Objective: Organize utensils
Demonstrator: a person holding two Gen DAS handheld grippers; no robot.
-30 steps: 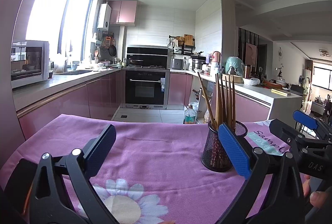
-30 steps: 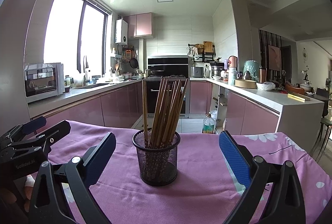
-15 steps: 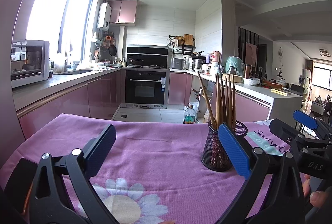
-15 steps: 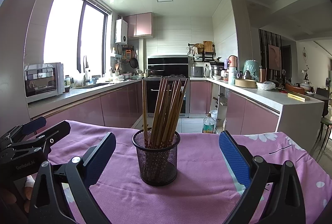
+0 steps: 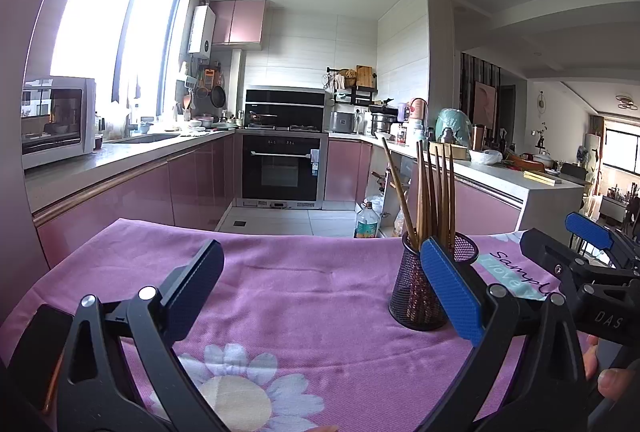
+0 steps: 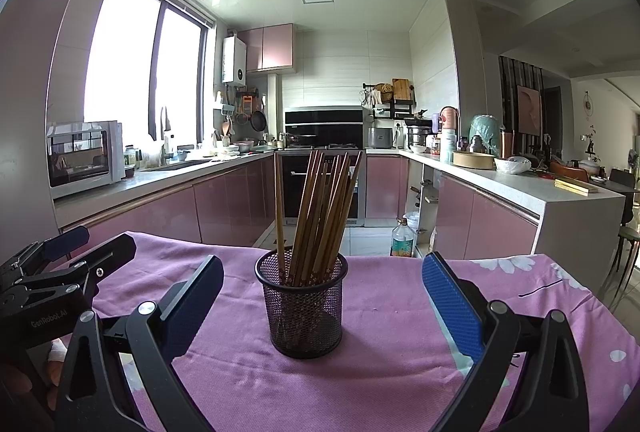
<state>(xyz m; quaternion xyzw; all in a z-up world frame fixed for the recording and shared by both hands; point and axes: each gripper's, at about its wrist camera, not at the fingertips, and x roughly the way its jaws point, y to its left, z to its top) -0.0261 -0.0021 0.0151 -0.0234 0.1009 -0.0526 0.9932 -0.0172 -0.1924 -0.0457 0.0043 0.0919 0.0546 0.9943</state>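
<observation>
Right wrist view: a counter (image 6: pixel 384 372) draped in a purple tablecloth (image 6: pixel 400 332) with white daisy prints, filling the lower half. Behind it, at 12 o'clock, a U-shaped kitchen with pink cabinets (image 6: pixel 168 216), a black oven (image 6: pixel 324 168), a white microwave (image 6: pixel 86 156) at 9 o'clock under a bright window (image 6: pixel 140 72). At frame centre, upright on the cloth, a black mesh holder (image 6: pixel 303 306) with a bundle of brown chopsticks (image 6: pixel 320 216) fanned out of its rim, one stick standing apart on the left side. Right gripper (image 6: pixel 322 306) level with the holder, jaws spread wide, released, one blue pad to each side of the holder and clear of it, nothing grasped. Left gripper (image 6: pixel 60 264) at 9 o'clock, low above the cloth, part of a hand (image 6: pixel 24 388) behind it.

Left wrist view: left gripper (image 5: pixel 324 292) jaws likewise released, over bare cloth; holder (image 5: pixel 418 288) at 3 o'clock, partly behind the right-side pad. Right gripper (image 5: pixel 576 252) further toward 3 o'clock, fingertips (image 5: pixel 604 380) on its handle.
</observation>
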